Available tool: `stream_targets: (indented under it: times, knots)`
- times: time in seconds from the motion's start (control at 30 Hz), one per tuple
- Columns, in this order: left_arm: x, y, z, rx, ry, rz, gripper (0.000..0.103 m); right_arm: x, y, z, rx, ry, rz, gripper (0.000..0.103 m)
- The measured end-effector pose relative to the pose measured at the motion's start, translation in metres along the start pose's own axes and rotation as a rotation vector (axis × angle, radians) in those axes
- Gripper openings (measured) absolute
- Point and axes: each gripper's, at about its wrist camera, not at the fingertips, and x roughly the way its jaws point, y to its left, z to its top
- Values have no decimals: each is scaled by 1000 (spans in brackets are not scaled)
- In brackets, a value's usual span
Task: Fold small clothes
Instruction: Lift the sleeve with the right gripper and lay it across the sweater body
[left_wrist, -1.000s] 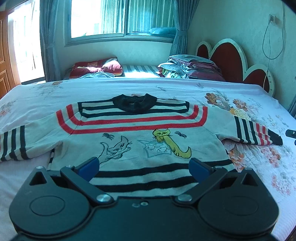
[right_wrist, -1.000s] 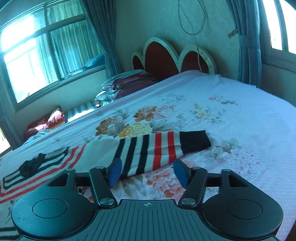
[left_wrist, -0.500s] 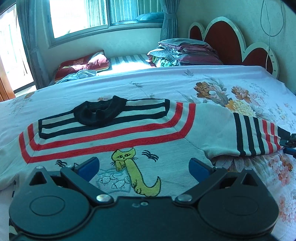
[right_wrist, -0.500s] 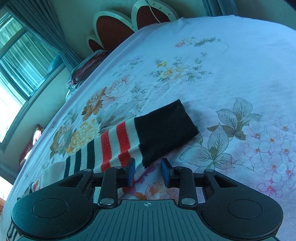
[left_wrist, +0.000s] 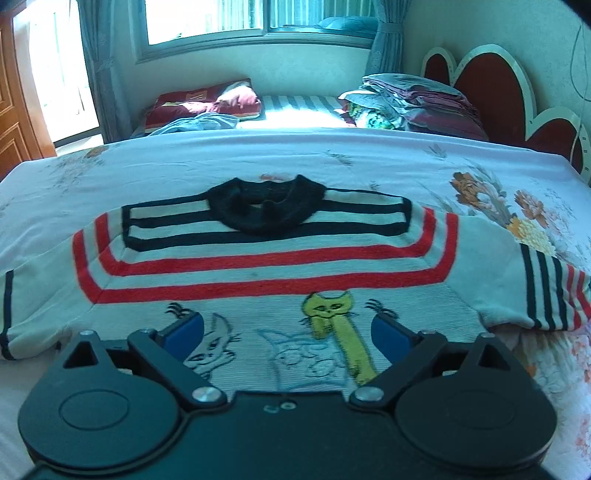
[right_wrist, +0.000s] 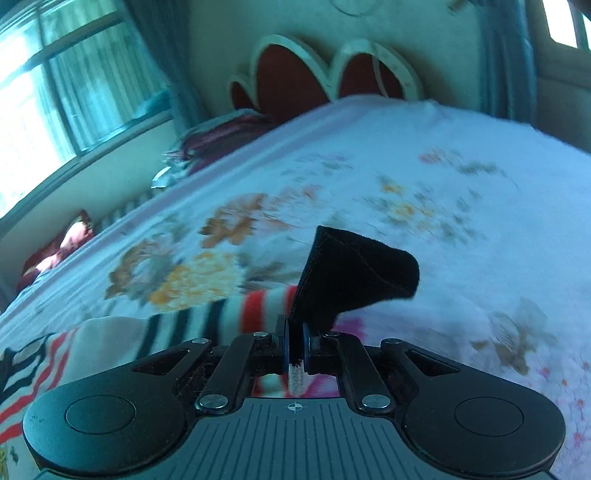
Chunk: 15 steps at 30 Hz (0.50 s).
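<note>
1. Striped sweater (left_wrist: 266, 273) lies flat on the floral bedsheet (left_wrist: 258, 162), collar toward the window, sleeves spread sideways.
2. Right gripper (right_wrist: 294, 343) has just closed and now pinches the black cuff (right_wrist: 354, 273), lifted since a second ago.
3. Left gripper (left_wrist: 286, 330) hovers over the cat pictures, jaws wide with nothing gripped, having just narrowed slightly.

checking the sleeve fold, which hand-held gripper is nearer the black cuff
Right. The right hand-held gripper is shut on the black cuff, lifting it off the bedspread. The left hand-held gripper is open over the sweater's chest, well away from it.

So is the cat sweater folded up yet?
Not yet. The sweater lies spread flat on the bed, both sleeves out. Only the black cuff is lifted, pinched in the right gripper.
</note>
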Motion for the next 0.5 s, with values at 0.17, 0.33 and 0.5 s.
stream_targets:
  times: [0.17, 0.33, 0.5]
  knots:
    - [-1, 65, -5, -106, -13, 33, 95, -16, 101, -9, -160, 9, 211, 6]
    - [-4, 124, -10, -166, -21, 35, 96, -19, 209, -52, -297, 84, 357, 6]
    - [-10, 169, -22, -183, -23, 28, 96, -19, 304, -111, -445, 164, 458, 6]
